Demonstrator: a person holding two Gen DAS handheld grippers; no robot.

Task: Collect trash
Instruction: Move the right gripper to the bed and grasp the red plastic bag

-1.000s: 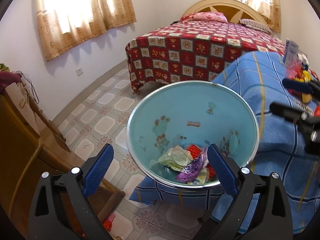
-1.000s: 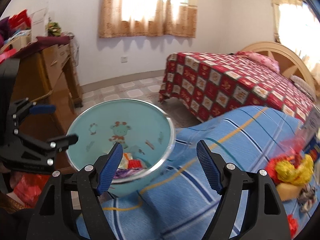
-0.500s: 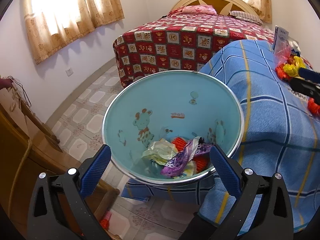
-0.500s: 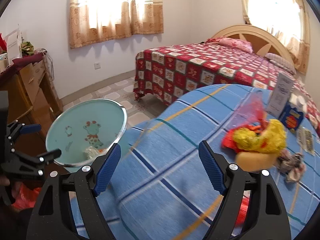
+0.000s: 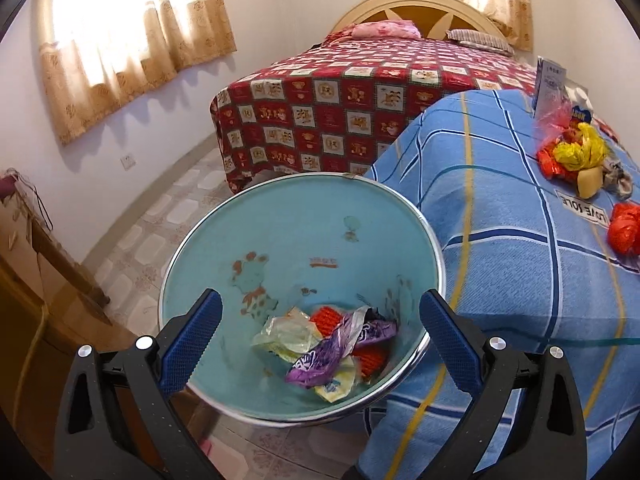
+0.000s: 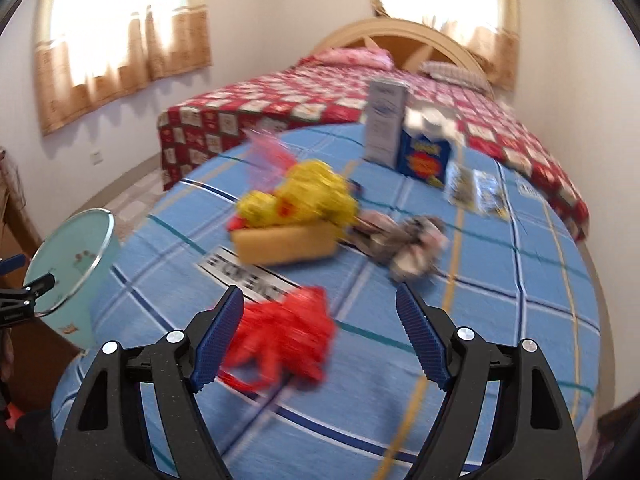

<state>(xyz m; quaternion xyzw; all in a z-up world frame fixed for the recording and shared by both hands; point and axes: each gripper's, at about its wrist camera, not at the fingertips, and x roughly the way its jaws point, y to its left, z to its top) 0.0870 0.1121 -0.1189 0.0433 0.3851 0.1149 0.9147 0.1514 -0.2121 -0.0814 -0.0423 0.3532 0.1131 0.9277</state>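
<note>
**A:** Why is the teal bin sitting right against the near left edge of the counter?

**B:** I'd guess so trash can drop straight in. The left claw hangs over its mouth, spread apart and holding nothing, above a purple wrapper and other scraps at the bottom.

**A:** And the right claw?

**B:** Also wide apart, empty, low over the blue checked cloth, with a crumpled red plastic bag lying between its fingers. That looks like the next pick.

**A:** What's unclear?

**B:** The right view is smeared, so whether a finger touches the bag I cannot tell. Farther off, the yellow bag on a tan block, the grey wad and the boxes are blurred, their print unreadable. The bin's base is hidden below the counter edge.
</note>
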